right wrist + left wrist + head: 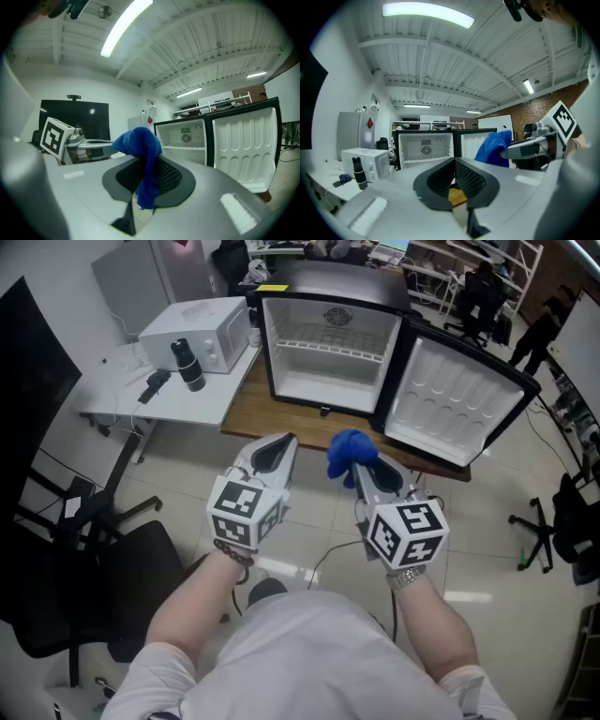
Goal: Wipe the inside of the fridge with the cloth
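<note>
A pale, glossy floor is seen underfoot, with light mirrored in it. A wooden bench is set just beside a white table, on which a white microwave and a black bottle are stood. A black office chair is parked at the lower left. Overhead, a white ribbed ceiling is lit by a long strip light. A brick wall is glimpsed far off, with a whiteboard beside it.
</note>
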